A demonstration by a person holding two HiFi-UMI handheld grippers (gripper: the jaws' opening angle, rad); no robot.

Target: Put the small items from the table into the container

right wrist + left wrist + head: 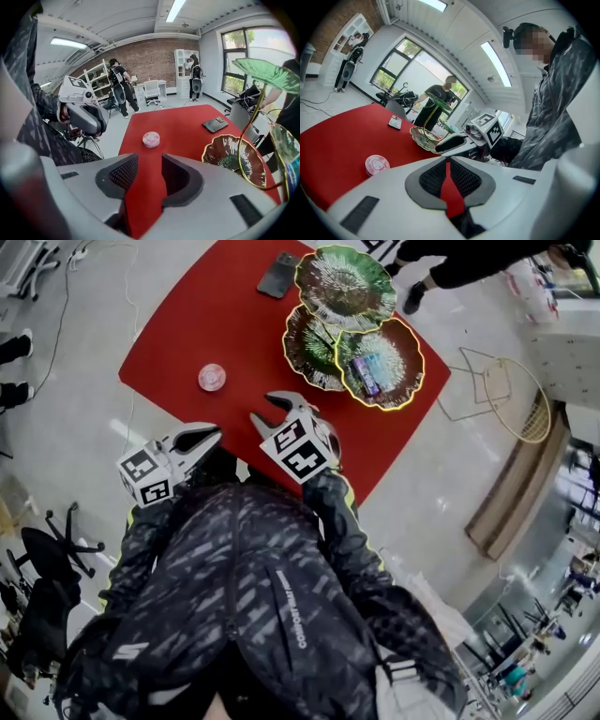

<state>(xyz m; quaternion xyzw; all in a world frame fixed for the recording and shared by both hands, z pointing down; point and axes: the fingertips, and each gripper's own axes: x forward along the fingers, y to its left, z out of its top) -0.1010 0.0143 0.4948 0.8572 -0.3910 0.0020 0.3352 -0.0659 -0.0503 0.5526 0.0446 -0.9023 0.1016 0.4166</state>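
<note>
A small pink round tin (pixel 212 377) (pixel 377 164) (pixel 151 139) lies alone on the red table (pixel 206 315). The container is a tiered stand of green leaf-shaped dishes (pixel 349 322) (pixel 232 157) at the table's far right, and a purple packet (pixel 364 374) lies in its lower right dish. My right gripper (pixel 262 409) (pixel 150 161) hovers over the near edge, open, with only red tabletop showing between its pads. My left gripper (pixel 216 434) (pixel 448 161) is off the table's near edge, its tips together and holding nothing.
A dark phone (pixel 278 275) (pixel 215 124) lies at the table's far side beside the stand. A wire frame (pixel 511 395) stands on the floor to the right and an office chair (pixel 56 549) to the left. People stand beyond the table.
</note>
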